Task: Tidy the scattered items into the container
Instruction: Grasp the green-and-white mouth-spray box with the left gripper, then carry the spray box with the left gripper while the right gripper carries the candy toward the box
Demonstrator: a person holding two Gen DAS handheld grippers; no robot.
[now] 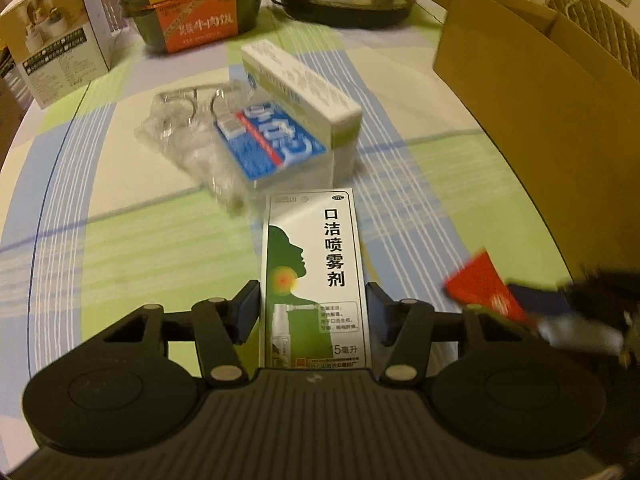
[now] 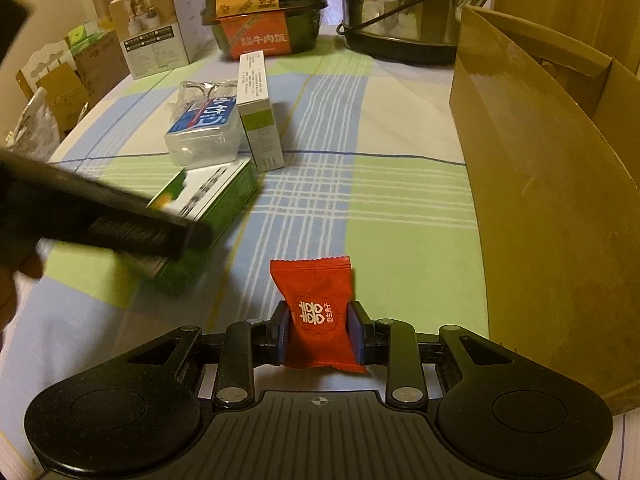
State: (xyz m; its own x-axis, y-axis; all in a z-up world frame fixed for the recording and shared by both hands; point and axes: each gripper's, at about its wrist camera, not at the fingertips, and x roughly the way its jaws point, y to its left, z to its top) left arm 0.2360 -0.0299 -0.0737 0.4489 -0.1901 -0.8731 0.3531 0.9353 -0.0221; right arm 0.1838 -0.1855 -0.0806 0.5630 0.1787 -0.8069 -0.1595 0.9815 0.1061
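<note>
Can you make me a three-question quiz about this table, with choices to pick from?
1. Where is the big cardboard box?
A. On the right side of the table
B. On the floor
C. Under the kettle

2. What colour is the candy packet?
A. Blue
B. Red
C. Yellow

3. What is the left gripper doing?
A. Hanging open with nothing in it
B. Holding a spoon
C. Holding the green and white spray box

Answers:
1 A, its brown wall stands along the right of the checked tablecloth.
2 B, it is red with white writing, pinched in the right gripper.
3 C, the box sits between its two fingers.
</note>
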